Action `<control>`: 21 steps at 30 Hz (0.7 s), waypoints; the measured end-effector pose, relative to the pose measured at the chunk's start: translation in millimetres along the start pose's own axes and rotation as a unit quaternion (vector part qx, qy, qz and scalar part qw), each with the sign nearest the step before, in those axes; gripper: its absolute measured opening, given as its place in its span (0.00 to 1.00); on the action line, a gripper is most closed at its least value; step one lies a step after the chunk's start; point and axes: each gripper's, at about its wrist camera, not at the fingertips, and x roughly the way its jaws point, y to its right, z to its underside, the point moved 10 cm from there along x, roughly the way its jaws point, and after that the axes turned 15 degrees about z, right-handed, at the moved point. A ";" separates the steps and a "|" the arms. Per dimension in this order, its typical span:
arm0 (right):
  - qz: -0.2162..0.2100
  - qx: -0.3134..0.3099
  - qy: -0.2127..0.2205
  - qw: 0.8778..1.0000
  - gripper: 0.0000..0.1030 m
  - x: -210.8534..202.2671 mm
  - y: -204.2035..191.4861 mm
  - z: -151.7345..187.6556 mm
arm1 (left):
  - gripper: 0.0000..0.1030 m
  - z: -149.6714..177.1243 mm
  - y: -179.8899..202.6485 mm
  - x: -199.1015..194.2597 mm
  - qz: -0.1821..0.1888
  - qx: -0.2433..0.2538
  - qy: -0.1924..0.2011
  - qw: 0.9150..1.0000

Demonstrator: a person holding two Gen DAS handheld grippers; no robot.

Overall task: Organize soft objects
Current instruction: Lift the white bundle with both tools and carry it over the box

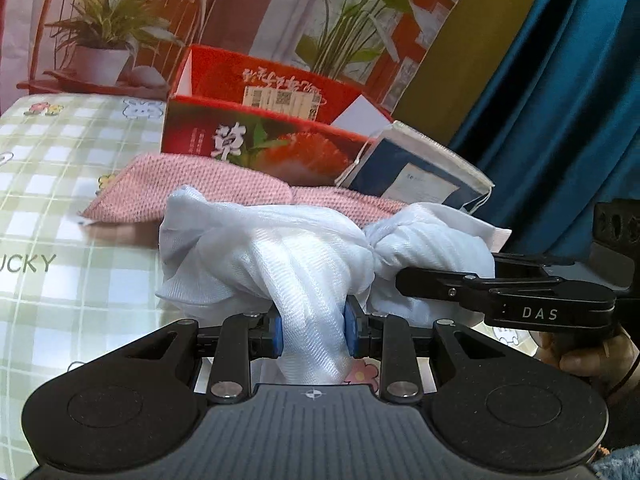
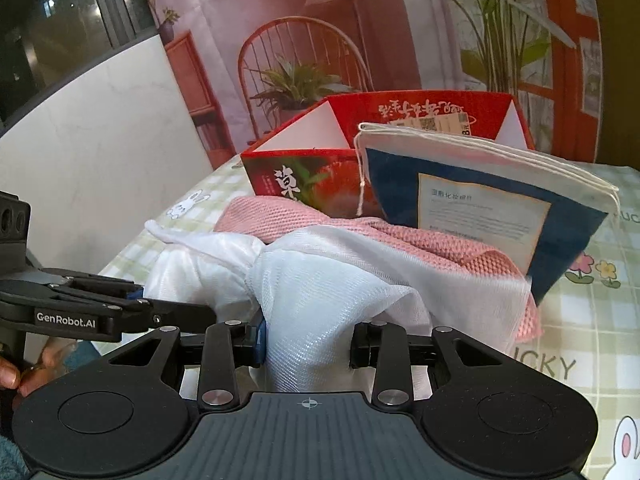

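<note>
A bunched white mesh cloth [image 1: 280,248] is held up between both grippers over the checked tablecloth. My left gripper [image 1: 313,332] is shut on one twisted end of it, its blue pads pressing the fabric. My right gripper [image 2: 308,344] is shut on the other end of the white cloth [image 2: 320,304]. In the left wrist view the right gripper [image 1: 404,280] reaches in from the right into the cloth. A pink knitted cloth [image 1: 192,184] lies on the table behind it, also seen as a pink cloth [image 2: 400,240] in the right wrist view.
An open red cardboard box [image 1: 260,140] stands behind the cloths. A blue and white drawstring pouch [image 2: 480,208] leans against it. The checked tablecloth [image 1: 60,184] spreads left. A blue curtain [image 1: 560,100] hangs at the right, a white wall panel [image 2: 100,140] at the left.
</note>
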 end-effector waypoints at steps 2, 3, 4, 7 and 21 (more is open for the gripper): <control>-0.001 0.002 0.006 1.000 0.31 -3.5 0.8 -3.2 | 0.29 -2.9 3.7 -4.9 -0.002 0.009 0.005 1.000; -0.001 0.001 0.010 1.000 0.31 -5.5 1.0 -6.9 | 0.29 -5.8 6.2 -7.4 -0.003 0.014 0.009 1.000; -0.001 -0.002 0.015 1.000 0.31 -8.1 0.2 -10.1 | 0.29 -8.2 8.1 -9.8 -0.004 0.019 0.012 1.000; -0.006 -0.010 0.027 1.000 0.31 -16.6 -1.6 -22.3 | 0.29 -21.0 13.9 -16.4 -0.006 0.032 0.023 0.999; -0.035 -0.023 0.097 0.994 0.32 -67.2 5.9 -135.0 | 0.29 -133.6 61.3 -49.8 -0.002 0.126 0.087 0.988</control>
